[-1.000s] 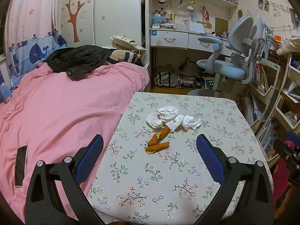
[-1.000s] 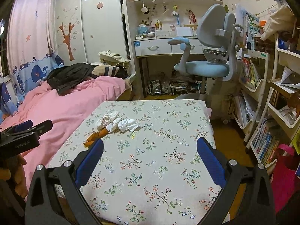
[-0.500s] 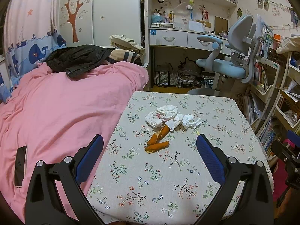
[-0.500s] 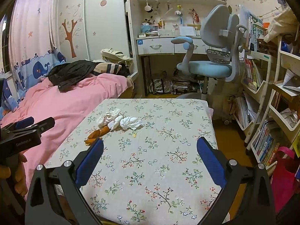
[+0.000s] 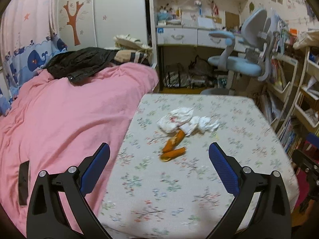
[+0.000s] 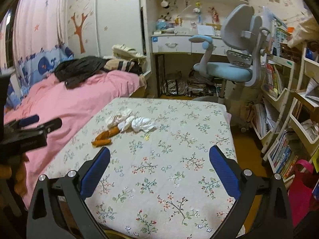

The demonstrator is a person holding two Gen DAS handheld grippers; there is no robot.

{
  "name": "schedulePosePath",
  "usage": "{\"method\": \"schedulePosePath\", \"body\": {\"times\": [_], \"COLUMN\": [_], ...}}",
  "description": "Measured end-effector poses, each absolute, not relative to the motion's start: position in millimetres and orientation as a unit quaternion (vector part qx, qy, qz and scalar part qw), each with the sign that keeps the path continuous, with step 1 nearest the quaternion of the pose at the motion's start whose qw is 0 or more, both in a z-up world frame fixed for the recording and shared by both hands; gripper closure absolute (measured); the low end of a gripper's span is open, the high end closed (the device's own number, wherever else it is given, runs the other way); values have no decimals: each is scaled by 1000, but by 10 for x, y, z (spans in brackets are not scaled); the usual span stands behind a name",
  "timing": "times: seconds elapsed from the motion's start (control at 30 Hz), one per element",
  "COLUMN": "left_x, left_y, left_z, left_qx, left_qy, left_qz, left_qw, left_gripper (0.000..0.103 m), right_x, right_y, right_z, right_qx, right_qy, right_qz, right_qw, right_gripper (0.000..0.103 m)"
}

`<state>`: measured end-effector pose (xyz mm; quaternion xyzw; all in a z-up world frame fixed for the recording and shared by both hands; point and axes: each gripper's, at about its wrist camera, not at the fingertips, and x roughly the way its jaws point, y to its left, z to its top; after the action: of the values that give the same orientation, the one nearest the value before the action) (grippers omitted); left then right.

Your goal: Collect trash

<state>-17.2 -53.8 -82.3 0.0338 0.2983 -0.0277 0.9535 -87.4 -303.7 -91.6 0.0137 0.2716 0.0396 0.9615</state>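
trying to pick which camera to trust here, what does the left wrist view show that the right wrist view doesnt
Only the left wrist view shows the dark phone lying on the pink blanket.

Only the right wrist view shows the other hand-held gripper, the left one, beside the table, the pink bag on the floor, and a small yellow scrap.

Both show the crumpled tissues touching the orange peels on the flowered table, the blue chair, and open, empty jaws.

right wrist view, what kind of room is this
Most likely a child's bedroom: a bed with a pink duvet, a study desk with a blue chair, and whale-print curtains.
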Motion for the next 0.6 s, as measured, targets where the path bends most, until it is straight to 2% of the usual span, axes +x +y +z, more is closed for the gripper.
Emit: {"method": "schedulePosePath", "body": {"times": [0.23, 0.37, 0.47, 0.5, 0.6], "left_x": [132, 365, 502, 551, 774], "left_y": [-75, -107, -336, -398, -493], "left_z": [-1052, -1307, -1375, -1410, -1546], "left_qx": [-1, -1, 39, 50, 57], "left_qy": [342, 386, 381, 384, 409], "left_qz": [6, -9, -39, -44, -51], "left_qw": [940, 922, 923, 921, 909], "left_gripper": [7, 9, 9, 11, 25], "right_x": [-803, -783, -779, -785, -790], "right_y": [-2924, -2950, -2969, -2987, -3020], "right_z": [-1004, -1030, -1036, -1032, -1028], "right_qx": [-11, -6, -3, -1, 0], "right_qy": [296, 308, 312, 311, 312], "right_qz": [48, 48, 50, 51, 50], "right_qw": [954, 950, 949, 949, 949], "right_gripper": [7, 7, 7, 7, 8]}}
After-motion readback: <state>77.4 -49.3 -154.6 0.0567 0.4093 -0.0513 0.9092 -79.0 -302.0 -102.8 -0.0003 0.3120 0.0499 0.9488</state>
